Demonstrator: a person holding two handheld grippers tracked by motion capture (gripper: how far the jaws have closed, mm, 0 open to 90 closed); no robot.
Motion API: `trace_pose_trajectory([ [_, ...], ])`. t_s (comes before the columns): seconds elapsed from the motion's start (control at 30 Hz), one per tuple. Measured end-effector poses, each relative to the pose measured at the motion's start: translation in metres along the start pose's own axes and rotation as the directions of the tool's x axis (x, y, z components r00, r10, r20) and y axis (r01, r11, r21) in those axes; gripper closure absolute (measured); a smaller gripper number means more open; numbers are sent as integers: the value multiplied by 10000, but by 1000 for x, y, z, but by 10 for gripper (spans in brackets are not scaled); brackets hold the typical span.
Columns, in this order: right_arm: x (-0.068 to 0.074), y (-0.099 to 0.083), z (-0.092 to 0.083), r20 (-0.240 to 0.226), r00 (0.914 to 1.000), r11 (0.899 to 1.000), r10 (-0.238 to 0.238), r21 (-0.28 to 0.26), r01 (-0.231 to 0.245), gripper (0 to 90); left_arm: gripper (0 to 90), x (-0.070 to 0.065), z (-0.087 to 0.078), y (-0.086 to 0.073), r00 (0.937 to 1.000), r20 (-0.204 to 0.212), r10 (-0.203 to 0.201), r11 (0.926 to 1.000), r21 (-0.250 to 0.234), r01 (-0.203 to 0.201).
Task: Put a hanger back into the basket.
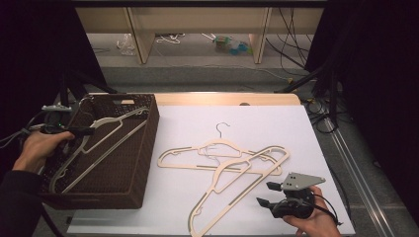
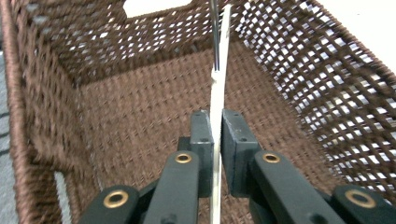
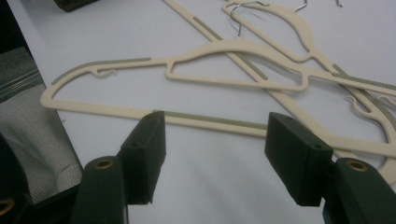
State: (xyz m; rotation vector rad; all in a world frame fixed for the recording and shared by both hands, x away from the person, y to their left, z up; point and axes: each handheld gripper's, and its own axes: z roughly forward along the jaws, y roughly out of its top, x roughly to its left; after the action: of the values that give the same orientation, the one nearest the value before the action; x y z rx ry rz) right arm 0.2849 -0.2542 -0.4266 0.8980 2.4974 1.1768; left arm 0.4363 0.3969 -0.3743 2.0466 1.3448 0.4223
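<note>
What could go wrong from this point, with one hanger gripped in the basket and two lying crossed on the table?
The left gripper pinches only the thin edge of the hanger inside the basket, so it could twist or slip. On the table, the two crossed hangers overlap; lifting one with the open right gripper may drag or hook the other.

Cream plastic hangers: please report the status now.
Left gripper shut on cream plastic hanger inside brown woven basket. Right gripper open, above white table. Two crossed hangers remain there.
</note>
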Motion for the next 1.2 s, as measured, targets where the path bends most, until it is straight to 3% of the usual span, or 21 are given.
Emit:
trace_pose_trajectory([
  [0.13, 0, 0, 0, 6, 10000, 10000, 84, -19, -84, 388, 802, 3, 7, -7, 9992, -371, -176, 9998, 118, 181],
  [0.27, -1, -1, 0, 19, 10000, 10000, 46, -43, -46, 386, 782, 8, 13, -11, 9939, -1006, -458, 9989, 28, 463],
  [0.37, -1, -1, 1, 20, 10000, 10000, 60, -32, -60, 385, 765, 7, 14, -12, 9900, -1367, -335, 9994, 69, 348],
  [0.5, -1, 0, 1, 61, 9999, 9999, 99, -60, -99, 384, 654, 2, 5, -9, 9880, -1530, -232, 9996, -177, 207],
  [0.6, -1, -1, 0, 92, 9998, 9999, 155, -57, -154, 380, 529, -7, -9, -7, 9866, -1606, -285, 9971, -737, 168],
  [0.67, -1, -1, 1, 75, 9997, 9997, 235, -74, -234, 378, 507, -18, -19, -5, 9909, -1254, -483, 9893, -1424, 302],
  [0.7, -2, -1, 1, 90, 9997, 9997, 235, -72, -234, 377, 484, -28, -23, -4, 9911, -1071, -787, 9771, -2056, 553],
  [0.8, -3, -2, 1, 181, 9995, 9997, 243, -98, -241, 374, 448, -58, -41, -2, 9975, -656, -264, 9580, -2866, 65],
  [0.9, -4, -2, 1, 183, 9993, 9995, 315, -72, -314, 364, 406, -92, -57, -2, 9991, -310, 297, 9429, -3307, -383],
  [0.93, -4, -2, 1, 216, 9992, 9994, 328, -57, -327, 363, 386, -102, -61, -2, 9983, -76, 578, 9423, -3298, -570],
  [1.07, -3, -2, 1, 231, 9991, 9993, 360, -117, -357, 356, 356, -143, -67, -5, 9858, 382, 1633, 9351, -3246, -1423],
  [1.1, -3, -2, 1, 242, 9991, 9993, 346, -138, -343, 355, 345, -157, -68, -7, 9833, 830, 1621, 9348, -3319, -1261],
  [1.13, -4, -2, 1, 241, 9992, 9994, 316, -178, -312, 353, 343, -166, -68, -8, 9783, 1192, 1693, 9299, -3483, -1185],
  [1.2, -4, -3, 2, 328, 9989, 9993, 345, -141, -341, 350, 332, -185, -65, -10, 9604, 2171, 1747, 9288, -3600, -876],
])
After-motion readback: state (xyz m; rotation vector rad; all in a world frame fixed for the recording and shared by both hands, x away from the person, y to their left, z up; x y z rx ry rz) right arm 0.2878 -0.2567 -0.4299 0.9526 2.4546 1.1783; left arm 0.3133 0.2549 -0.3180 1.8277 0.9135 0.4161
